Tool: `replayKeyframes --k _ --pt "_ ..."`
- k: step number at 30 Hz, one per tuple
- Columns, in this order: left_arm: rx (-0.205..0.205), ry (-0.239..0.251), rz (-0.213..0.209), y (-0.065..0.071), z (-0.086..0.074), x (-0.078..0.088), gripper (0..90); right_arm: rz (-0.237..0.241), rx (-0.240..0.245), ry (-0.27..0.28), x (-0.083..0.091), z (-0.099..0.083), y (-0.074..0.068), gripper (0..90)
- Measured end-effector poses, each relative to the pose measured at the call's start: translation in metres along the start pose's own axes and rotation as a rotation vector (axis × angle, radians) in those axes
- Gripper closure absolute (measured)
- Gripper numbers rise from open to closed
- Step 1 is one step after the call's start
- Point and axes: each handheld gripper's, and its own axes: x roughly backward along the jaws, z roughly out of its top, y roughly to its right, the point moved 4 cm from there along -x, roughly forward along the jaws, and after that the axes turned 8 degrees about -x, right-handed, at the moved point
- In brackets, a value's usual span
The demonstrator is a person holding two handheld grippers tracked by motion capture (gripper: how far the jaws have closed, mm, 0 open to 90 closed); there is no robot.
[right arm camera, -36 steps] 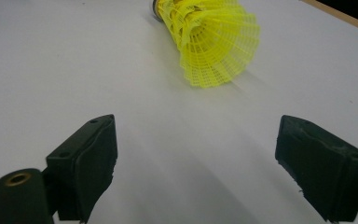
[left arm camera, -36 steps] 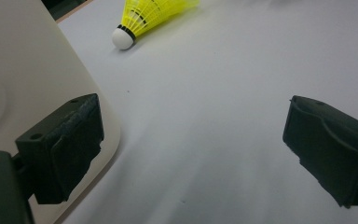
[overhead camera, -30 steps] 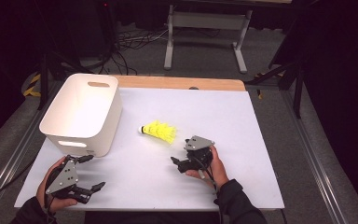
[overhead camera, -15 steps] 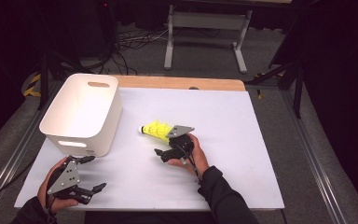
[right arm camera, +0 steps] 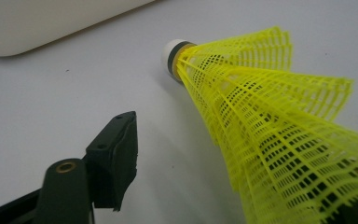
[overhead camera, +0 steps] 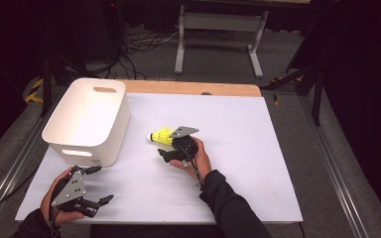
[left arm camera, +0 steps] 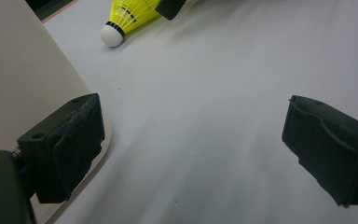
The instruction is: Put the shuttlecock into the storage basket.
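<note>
Right gripper (overhead camera: 164, 148) with jaws just closing around the yellow shuttlecock (right arm camera: 270, 140) – skirt between them, not yet pinched. Left gripper (overhead camera: 96, 186) spread wide, idle. Shuttlecock lying mid-sheet, cork toward the white bin (overhead camera: 87, 121). Likely featherlight, springy, crushable – better taken gently at the skirt. White table cover (overhead camera: 258, 148); beyond, dark room, cables.

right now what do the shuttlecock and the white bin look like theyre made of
Shuttlecock: skirt looks like moulded yellow plastic, an open mesh with ribs; its white tip is smooth and rounded, perhaps foam or rubber. White bin: likely matte plastic, with seamless rounded corners and a moulded handle slot.
</note>
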Motion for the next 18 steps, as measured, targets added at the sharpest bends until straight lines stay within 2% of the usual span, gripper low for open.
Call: replayKeyframes --k 6,9,13,18 --pt "0.001 -0.001 -0.001 0.0 0.0 0.0 6.5 -0.071 -0.035 0.005 -0.007 0.008 0.002 57.2" --pt "0.007 -0.005 -0.002 0.0 -0.001 -0.001 6.5 -0.105 -0.023 -0.001 -0.013 0.012 0.001 76.2" --pt "0.01 -0.005 -0.002 0.0 -0.001 -0.001 6.5 -0.123 -0.003 -0.007 -0.017 0.016 0.0 83.1" --pt "0.012 -0.005 -0.002 0.001 -0.001 -0.001 6.5 -0.128 0.025 0.001 -0.017 0.018 -0.002 85.4"
